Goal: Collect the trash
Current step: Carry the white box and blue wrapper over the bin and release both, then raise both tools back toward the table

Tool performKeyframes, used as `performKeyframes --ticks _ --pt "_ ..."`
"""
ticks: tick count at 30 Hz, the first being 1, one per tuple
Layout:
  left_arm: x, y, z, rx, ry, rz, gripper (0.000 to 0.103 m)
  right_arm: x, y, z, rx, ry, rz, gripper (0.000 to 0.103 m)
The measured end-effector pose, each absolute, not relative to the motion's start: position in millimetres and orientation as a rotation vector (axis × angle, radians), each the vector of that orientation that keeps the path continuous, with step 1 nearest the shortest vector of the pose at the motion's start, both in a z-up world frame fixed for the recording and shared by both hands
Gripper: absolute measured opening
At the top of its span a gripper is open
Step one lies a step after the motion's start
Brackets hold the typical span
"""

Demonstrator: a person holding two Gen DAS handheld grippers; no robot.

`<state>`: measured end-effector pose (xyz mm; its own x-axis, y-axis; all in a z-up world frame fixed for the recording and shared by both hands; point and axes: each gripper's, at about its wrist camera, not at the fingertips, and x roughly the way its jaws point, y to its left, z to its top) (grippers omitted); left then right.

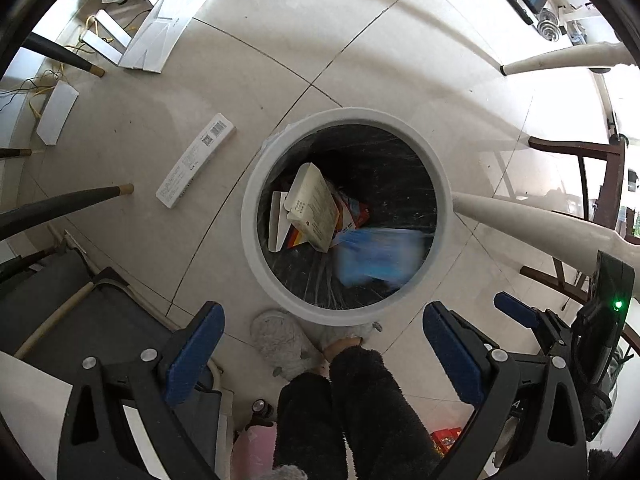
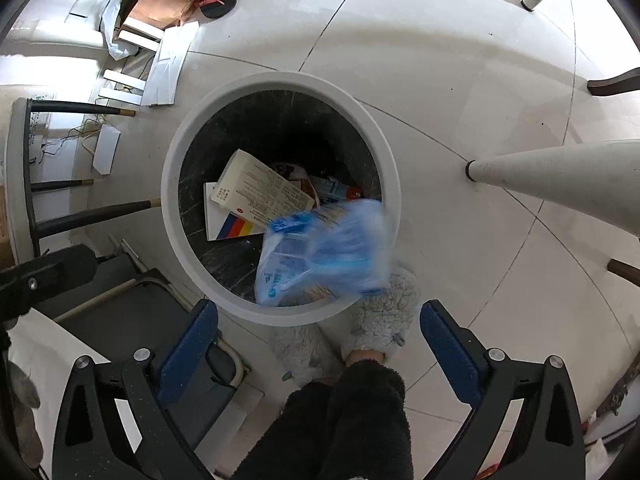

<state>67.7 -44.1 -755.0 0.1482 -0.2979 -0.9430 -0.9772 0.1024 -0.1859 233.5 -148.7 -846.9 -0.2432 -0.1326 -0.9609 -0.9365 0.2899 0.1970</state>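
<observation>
Both grippers are hovering above the round white-rimmed bin lined with a black bag (image 1: 348, 120), the left gripper (image 1: 322, 356) and the right gripper (image 2: 318, 346) each with blue-padded fingers spread apart and holding nothing. A blurred blue plastic bag (image 2: 324, 252) is dropping at the bin's near right edge, over a cream printed carton (image 2: 264, 192) already inside. Judging by this, collection is partly done: a long white barcoded box (image 1: 196, 160) is lying on the tiles left of the bin, with flattened white cardboard (image 1: 168, 28) farther off.

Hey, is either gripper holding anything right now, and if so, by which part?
Nothing is held. Both jaws are wide open; the blurred blue plastic bag is loose over the white bin.
</observation>
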Motion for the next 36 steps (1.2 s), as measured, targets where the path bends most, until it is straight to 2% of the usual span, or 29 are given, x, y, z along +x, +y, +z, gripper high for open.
performKeyframes --ticks 7,16,36 --pt "63 -48 -725 -1.33 1.347 0.881 0.102 230 -146 -814 -0.987 1.552 1.076 0.102" --pt "49 -67 -648 -1.205 1.355 0.981 0.102 224 -155 -739 -0.999 1.466 1.067 0.102" --pt "52 -126 -419 -0.996 1.293 1.092 0.101 215 -215 -444 -0.876 1.333 1.145 0.102"
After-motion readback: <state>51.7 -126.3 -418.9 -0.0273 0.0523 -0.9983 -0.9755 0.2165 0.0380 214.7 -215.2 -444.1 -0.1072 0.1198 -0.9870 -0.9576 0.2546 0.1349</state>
